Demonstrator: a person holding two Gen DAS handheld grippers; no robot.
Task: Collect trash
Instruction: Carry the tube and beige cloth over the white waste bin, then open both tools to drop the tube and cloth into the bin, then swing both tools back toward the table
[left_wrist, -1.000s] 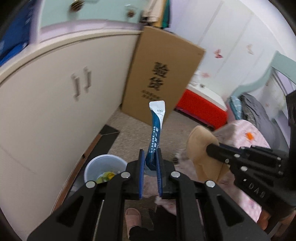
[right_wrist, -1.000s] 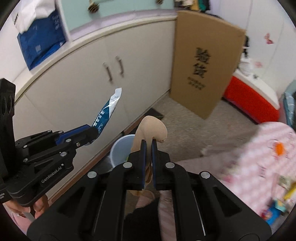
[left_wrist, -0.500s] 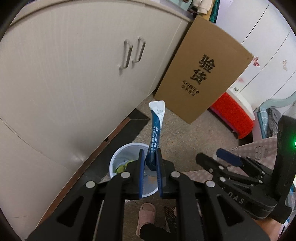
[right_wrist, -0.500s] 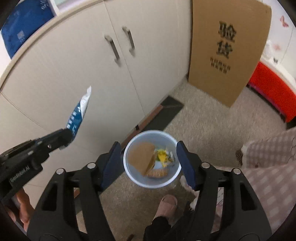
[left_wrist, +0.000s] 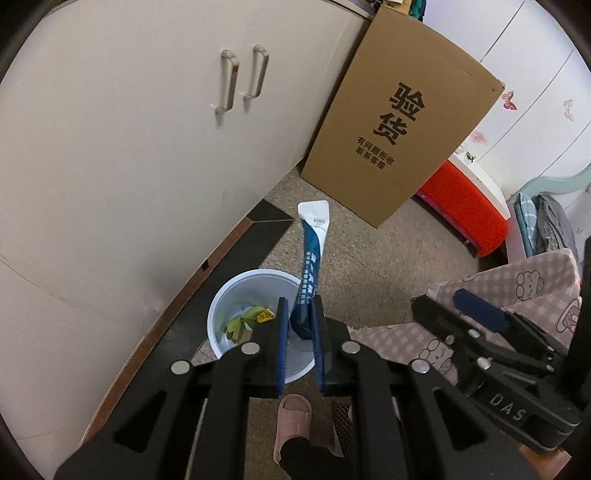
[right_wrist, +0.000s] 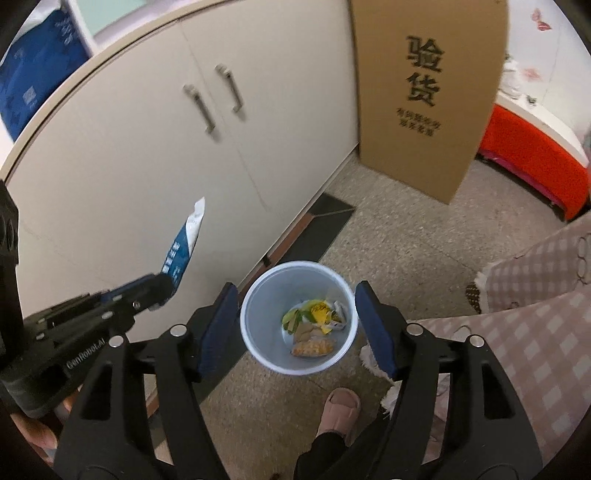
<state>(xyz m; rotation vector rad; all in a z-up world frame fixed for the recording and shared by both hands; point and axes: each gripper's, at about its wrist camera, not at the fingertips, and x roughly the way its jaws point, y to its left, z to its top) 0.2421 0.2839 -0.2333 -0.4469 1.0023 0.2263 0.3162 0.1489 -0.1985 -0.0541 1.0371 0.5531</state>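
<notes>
Right wrist: right gripper (right_wrist: 297, 325) newly empty.

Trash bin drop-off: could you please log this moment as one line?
left gripper: shut on blue sachet | right gripper: open, empty, above white bin | bin: holds scraps

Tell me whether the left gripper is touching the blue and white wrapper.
Touching. In the left wrist view the left gripper has both fingers pressed on the lower end of the blue and white wrapper, which sticks up from between them.
</notes>
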